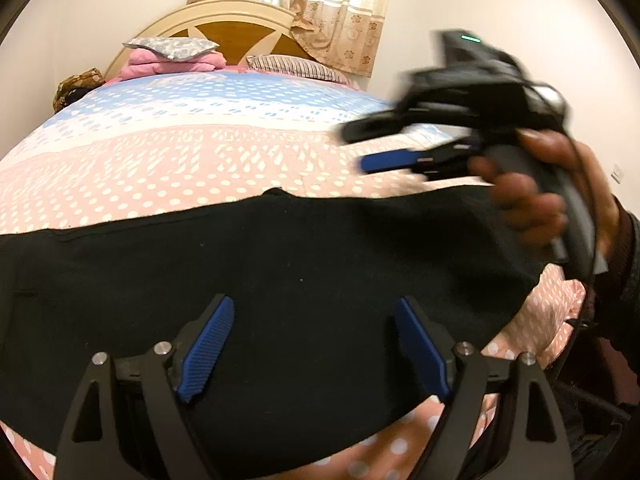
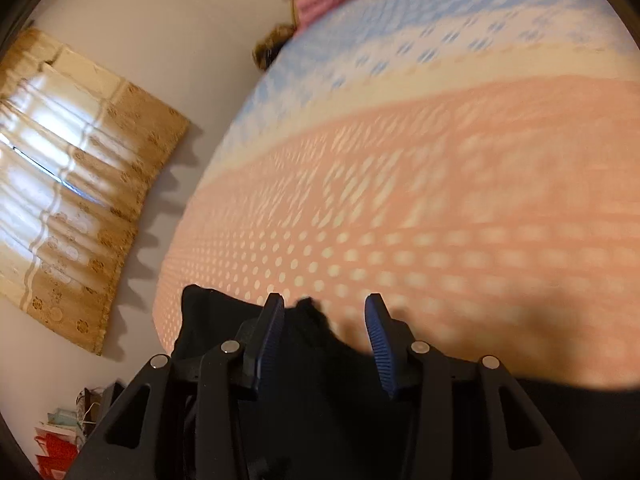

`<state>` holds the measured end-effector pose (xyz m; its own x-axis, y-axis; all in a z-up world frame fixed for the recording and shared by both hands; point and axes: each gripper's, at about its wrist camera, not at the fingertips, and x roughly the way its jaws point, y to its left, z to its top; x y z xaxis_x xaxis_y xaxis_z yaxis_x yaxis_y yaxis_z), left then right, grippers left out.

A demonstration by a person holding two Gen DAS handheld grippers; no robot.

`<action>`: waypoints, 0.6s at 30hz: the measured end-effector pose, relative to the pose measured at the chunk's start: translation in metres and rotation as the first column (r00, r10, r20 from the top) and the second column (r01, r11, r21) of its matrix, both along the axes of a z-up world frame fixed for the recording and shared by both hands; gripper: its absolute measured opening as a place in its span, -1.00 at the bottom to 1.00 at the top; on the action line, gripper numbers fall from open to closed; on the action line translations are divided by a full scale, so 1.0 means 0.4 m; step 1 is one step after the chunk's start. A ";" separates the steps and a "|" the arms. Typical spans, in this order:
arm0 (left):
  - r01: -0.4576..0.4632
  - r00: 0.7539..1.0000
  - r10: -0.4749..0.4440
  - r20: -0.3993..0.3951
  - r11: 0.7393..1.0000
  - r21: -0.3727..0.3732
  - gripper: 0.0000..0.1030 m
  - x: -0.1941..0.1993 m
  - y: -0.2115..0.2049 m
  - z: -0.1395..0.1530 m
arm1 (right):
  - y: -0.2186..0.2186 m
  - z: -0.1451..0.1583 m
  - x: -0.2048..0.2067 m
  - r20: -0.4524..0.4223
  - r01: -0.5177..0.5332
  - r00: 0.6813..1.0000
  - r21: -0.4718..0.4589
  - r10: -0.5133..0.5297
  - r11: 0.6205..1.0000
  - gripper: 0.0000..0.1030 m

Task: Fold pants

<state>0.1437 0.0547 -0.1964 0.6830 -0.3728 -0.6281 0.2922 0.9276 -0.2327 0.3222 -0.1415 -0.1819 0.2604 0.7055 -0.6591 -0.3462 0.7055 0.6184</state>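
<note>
Black pants (image 1: 280, 264) lie spread in a wide band across the near part of the bed. My left gripper (image 1: 316, 304) hovers just over the middle of the cloth, its blue pads (image 1: 208, 344) wide apart and nothing pinched between them. A hand holds my right gripper (image 1: 356, 148) above the pants' right end, blurred, with its fingers apart. In the right wrist view the right gripper (image 2: 324, 300) stands open over an end of the pants (image 2: 312, 360). A rumpled tip of cloth rises between the fingers, and the pads do not press on it.
The bed sheet (image 1: 200, 160) is pink with white dots, turning blue toward the headboard (image 1: 240, 28). Pillows (image 1: 172, 56) are stacked at the head of the bed. A curtain (image 2: 80, 200) hangs on the wall left of the bed, and boxes (image 2: 56, 444) stand on the floor.
</note>
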 end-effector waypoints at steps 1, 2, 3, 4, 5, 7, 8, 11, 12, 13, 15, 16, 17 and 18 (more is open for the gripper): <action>0.001 1.000 -0.001 -0.003 1.000 -0.007 0.67 0.000 -0.004 0.003 | -0.047 0.014 -0.016 0.024 0.020 1.000 0.000 -0.020 1.000 -0.15; 0.005 1.000 -0.005 -0.002 1.000 -0.011 0.67 -0.002 -0.010 0.005 | -0.099 0.027 -0.035 0.049 0.046 0.998 -0.004 -0.046 0.999 -0.15; 0.007 1.000 -0.007 -0.001 1.000 -0.011 0.67 -0.006 -0.016 0.004 | -0.138 0.036 -0.049 0.068 0.068 0.995 -0.014 -0.067 0.998 -0.15; 0.014 1.000 -0.014 -0.002 1.000 -0.008 0.67 0.003 -0.024 0.010 | -0.201 0.046 -0.075 0.097 0.102 0.990 -0.032 -0.098 0.994 -0.15; 0.021 1.000 -0.021 -0.001 1.000 0.001 0.67 0.012 -0.034 0.015 | -0.241 0.049 -0.091 0.114 0.124 0.986 -0.043 -0.118 0.991 -0.15; 0.032 0.999 -0.033 0.002 0.999 0.004 0.67 0.015 -0.050 0.024 | -0.351 0.054 -0.134 0.159 0.201 0.970 -0.087 -0.186 0.976 -0.15; 0.043 0.999 -0.043 0.001 0.999 0.001 0.67 0.017 -0.059 0.029 | -0.396 0.052 -0.150 0.169 0.238 0.961 -0.110 -0.218 0.965 -0.15; 0.073 0.997 -0.073 0.005 0.997 0.013 0.67 0.033 -0.088 0.042 | -0.547 0.041 -0.201 0.197 0.372 0.920 -0.176 -0.338 0.911 -0.15; 0.089 0.996 -0.089 0.010 0.996 0.026 0.67 0.036 -0.107 0.047 | -0.587 0.038 -0.214 0.210 0.406 0.907 -0.197 -0.366 0.893 -0.15; 0.098 0.995 -0.098 0.012 0.995 0.036 0.67 0.033 -0.117 0.050 | -0.637 0.034 -0.230 0.231 0.445 0.889 -0.234 -0.395 0.864 -0.15; 0.116 0.993 -0.116 0.010 0.992 0.056 0.67 0.037 -0.142 0.053 | -0.684 0.030 -0.245 0.265 0.492 0.866 -0.303 -0.424 0.816 -0.15; 0.125 0.992 -0.125 0.004 0.990 0.065 0.67 0.045 -0.158 0.051 | -0.704 0.030 -0.252 0.292 0.524 0.849 -0.344 -0.441 0.780 -0.15; 0.128 0.992 -0.128 -0.005 0.989 0.071 0.68 0.045 -0.169 0.049 | -0.717 0.026 -0.254 0.303 0.532 0.844 -0.365 -0.443 0.764 -0.15; 0.128 0.992 -0.127 -0.017 0.989 0.075 0.68 0.062 -0.173 0.044 | -0.725 0.017 -0.251 0.308 0.531 0.845 -0.395 -0.436 0.750 -0.15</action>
